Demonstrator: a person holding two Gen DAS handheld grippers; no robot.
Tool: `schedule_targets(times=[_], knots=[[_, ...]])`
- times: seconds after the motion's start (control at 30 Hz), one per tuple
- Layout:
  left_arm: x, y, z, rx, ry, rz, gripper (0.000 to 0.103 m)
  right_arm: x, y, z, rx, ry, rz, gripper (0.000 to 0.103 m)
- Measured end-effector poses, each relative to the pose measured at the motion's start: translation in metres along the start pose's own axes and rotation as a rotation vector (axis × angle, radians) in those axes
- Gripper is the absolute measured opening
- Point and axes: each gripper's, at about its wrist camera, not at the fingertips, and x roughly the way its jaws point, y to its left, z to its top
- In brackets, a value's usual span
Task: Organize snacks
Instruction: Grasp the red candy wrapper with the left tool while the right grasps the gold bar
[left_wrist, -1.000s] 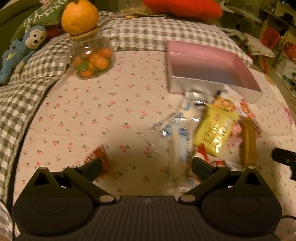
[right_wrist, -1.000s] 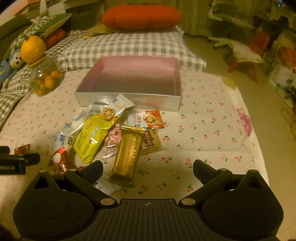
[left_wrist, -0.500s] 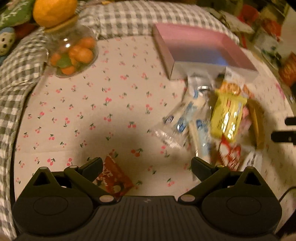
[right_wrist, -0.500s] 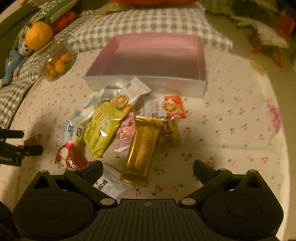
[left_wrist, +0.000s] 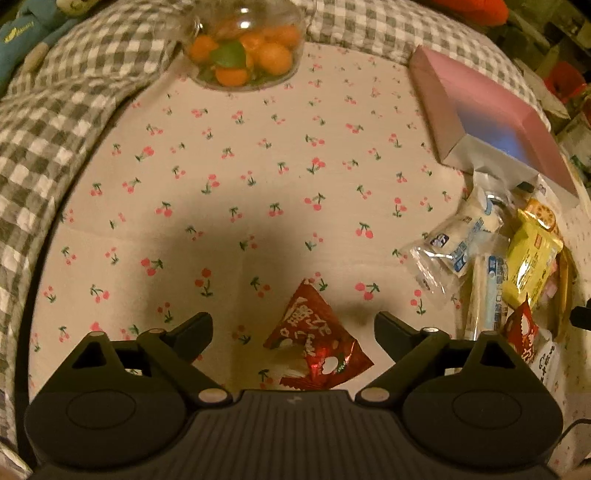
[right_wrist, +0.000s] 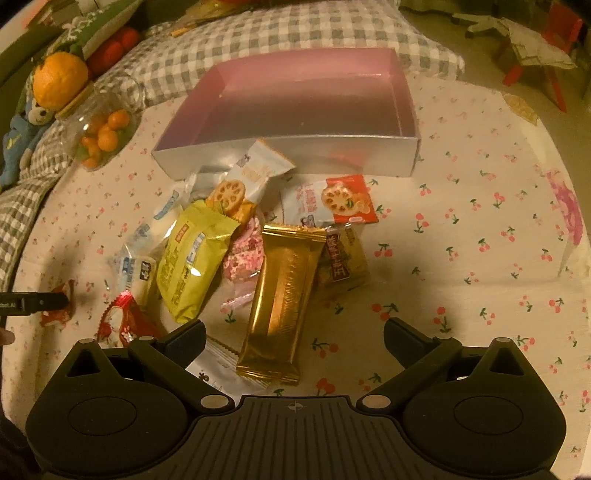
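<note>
Cherry-print cloth (left_wrist: 258, 177) carries an empty pink box (right_wrist: 295, 107) with every snack outside it, so sorting has barely begun: the left gripper (left_wrist: 293, 325), jaws just narrowing, straddles a red triangular packet (left_wrist: 314, 339) unpinched, while the right gripper (right_wrist: 293, 332) gapes over the gold bar wrapper (right_wrist: 284, 295).

Both grippers are matte black plastic: left gripper (left_wrist: 293, 326), right gripper (right_wrist: 293, 334), ribbed middle, round side discs, silver pivot pins.
</note>
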Motion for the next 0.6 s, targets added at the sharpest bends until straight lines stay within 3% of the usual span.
schedule_targets(times=[0.33,0.5,0.6], knots=[[0.009,-0.011,-0.006,0.041,-0.003,0.028,0.071,0.021,0.014,0.004,-0.023,0.041,-0.054,0.096],[0.008,-0.020,-0.007,0.072,-0.028,0.031,0.053,0.025,0.019,0.003,-0.043,0.035,-0.091,0.084],[0.008,-0.025,-0.008,0.093,-0.045,0.042,0.050,0.025,0.022,0.003,-0.058,0.024,-0.108,0.076]])
